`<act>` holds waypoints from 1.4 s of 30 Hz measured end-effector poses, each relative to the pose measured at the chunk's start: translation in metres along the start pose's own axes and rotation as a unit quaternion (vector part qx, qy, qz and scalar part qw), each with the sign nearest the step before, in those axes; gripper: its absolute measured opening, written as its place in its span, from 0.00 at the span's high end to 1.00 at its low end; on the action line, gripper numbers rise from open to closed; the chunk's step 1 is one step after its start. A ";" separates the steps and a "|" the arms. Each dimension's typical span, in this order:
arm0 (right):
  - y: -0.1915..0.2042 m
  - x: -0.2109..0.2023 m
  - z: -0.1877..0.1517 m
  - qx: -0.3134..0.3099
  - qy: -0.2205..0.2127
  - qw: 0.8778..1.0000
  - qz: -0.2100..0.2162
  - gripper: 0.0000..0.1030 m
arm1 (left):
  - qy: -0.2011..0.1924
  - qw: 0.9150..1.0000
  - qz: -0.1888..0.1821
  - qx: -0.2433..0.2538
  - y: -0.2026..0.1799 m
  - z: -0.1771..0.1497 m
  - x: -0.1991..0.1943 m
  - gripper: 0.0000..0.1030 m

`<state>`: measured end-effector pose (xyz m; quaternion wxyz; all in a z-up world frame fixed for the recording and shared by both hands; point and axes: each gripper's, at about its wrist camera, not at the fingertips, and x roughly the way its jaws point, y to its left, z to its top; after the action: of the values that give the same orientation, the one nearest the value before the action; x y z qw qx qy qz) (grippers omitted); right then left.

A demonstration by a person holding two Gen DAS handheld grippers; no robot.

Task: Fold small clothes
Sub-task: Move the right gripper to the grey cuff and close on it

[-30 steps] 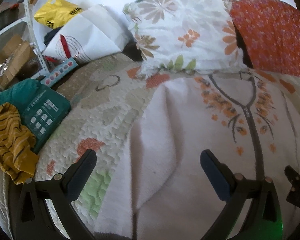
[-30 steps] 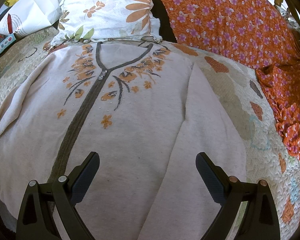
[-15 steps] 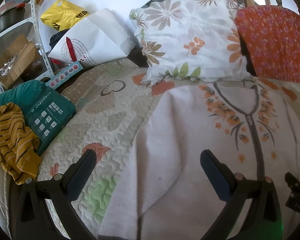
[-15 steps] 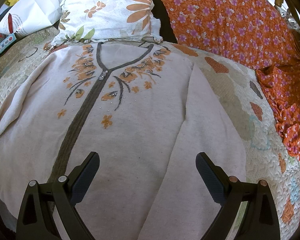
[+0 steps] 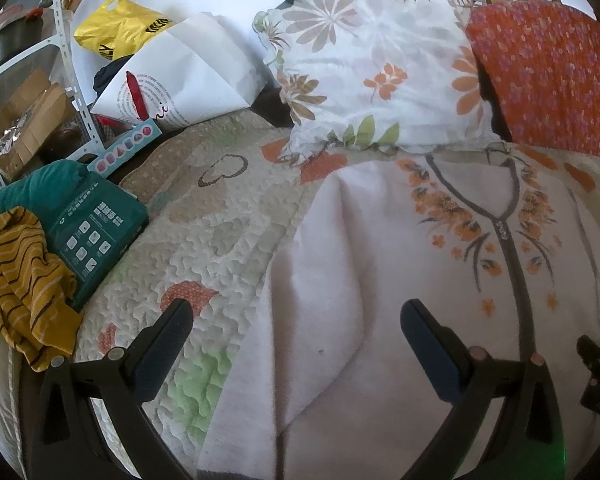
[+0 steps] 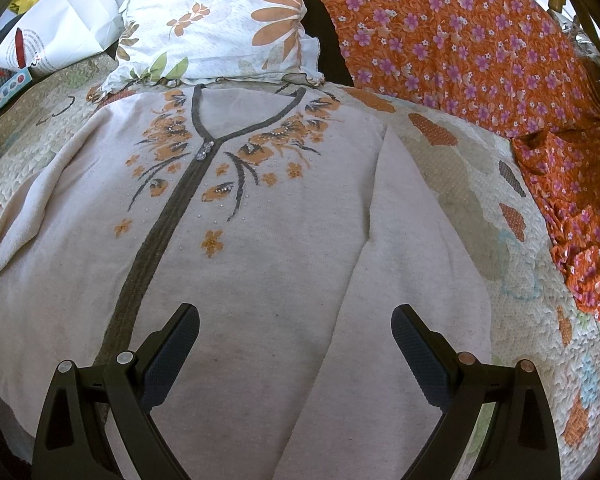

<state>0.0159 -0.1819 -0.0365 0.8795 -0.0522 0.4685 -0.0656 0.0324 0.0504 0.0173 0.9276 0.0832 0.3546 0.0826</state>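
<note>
We have a pale pink cardigan (image 6: 284,240) spread face up on the quilted bed (image 5: 204,240), its collar near the floral pillow (image 6: 220,20) and its dark zip band running down the front between orange flower prints. It lies nearly flat and fully open. Both sleeves rest alongside the body, the one on the left-wrist side bunched in soft ridges (image 5: 324,280), the other lying straight along the side seam (image 6: 412,280). We see no fold made in it yet, so we judge the task to be at its very start: the garment is laid out, and the sleeves, sides and hem all remain to be brought in.

Our left claw (image 5: 296,328) hangs wide apart over the rumpled sleeve and the cardigan's edge, gripping nothing. Our right claw (image 6: 296,332) is just as wide, poised above the lower front of the cardigan, also gripping nothing. Whether either one touches the cloth, we cannot tell.

At the far left a mustard striped garment (image 5: 20,280) lies crumpled beside a teal package (image 5: 96,236), apparently waiting its turn.
</note>
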 end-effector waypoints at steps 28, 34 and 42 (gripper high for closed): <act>-0.019 -0.043 -0.018 -0.023 -0.069 0.994 -0.076 0.04 | 0.186 0.975 -0.077 -0.096 0.112 -0.052 0.075 0.96; -0.020 -0.039 -0.015 -0.020 -0.067 0.995 -0.076 0.04 | 0.155 0.972 0.075 -0.160 0.173 -0.039 0.082 0.92; -0.019 -0.031 -0.016 -0.018 -0.060 0.996 -0.059 0.04 | 0.136 0.943 0.097 -0.288 0.243 -0.038 0.067 0.53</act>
<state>-0.0162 -0.1963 -0.0173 0.8996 -0.0993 0.4119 -0.1061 0.0329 0.3047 -0.0022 0.8424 -0.1656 0.4285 0.2818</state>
